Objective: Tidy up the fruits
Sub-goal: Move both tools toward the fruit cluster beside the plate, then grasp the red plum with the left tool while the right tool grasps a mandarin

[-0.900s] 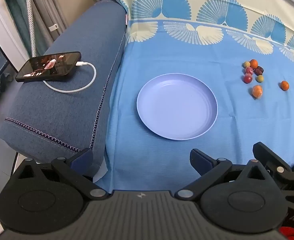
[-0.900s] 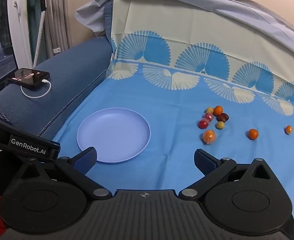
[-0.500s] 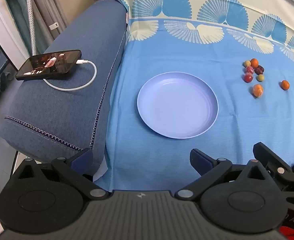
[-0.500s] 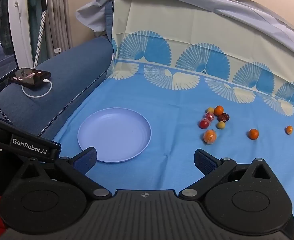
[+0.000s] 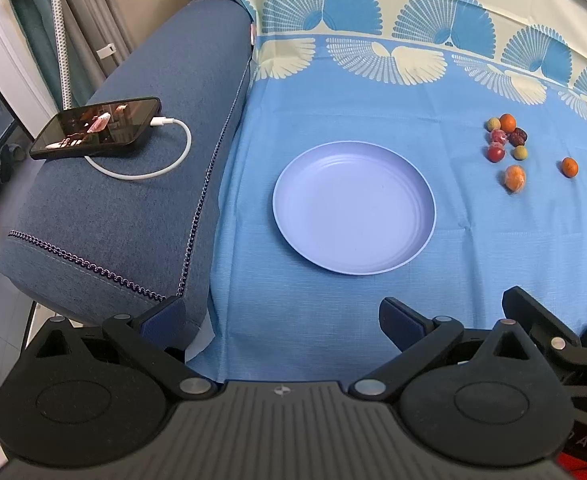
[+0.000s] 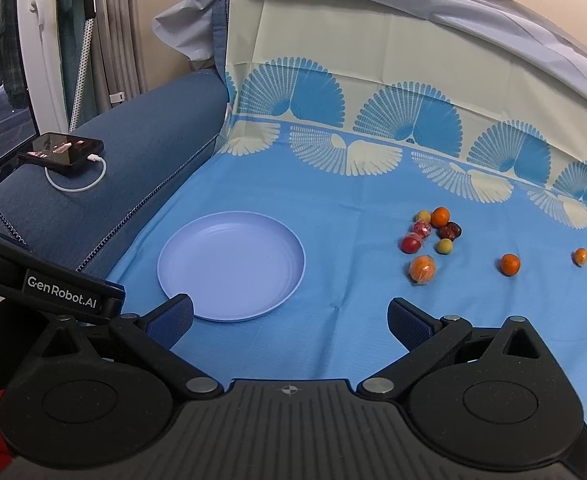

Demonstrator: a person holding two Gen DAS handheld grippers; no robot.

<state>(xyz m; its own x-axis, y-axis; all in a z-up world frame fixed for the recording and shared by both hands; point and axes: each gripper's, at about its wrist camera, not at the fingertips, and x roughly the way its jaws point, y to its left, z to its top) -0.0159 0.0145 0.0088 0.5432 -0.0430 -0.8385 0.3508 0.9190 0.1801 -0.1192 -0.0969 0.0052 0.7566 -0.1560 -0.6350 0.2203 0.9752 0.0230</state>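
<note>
The fruits [image 6: 433, 236] lie on the blue cloth [image 6: 333, 208] toward its right side, well apart from the empty plate [image 6: 231, 266], which sits nearer the left edge beside the sofa arm [image 5: 133, 200]. Most of them make a small cluster – oranges, red ones, two pale green ones and a dark wrinkled one – and two more small oranges [image 6: 509, 264] lie further right. The left gripper [image 5: 281, 320] and the right gripper [image 6: 289, 320] both have the jaws wide open with nothing between them, and neither is near a fruit yet. I judge the fruits light, round and a little soft, so they can roll away on the cloth – it is better to take each one across its middle with a gentle squeeze. The biggest orange [image 6: 422, 269] looks wrapped in clear film, which may be slippery.
</note>
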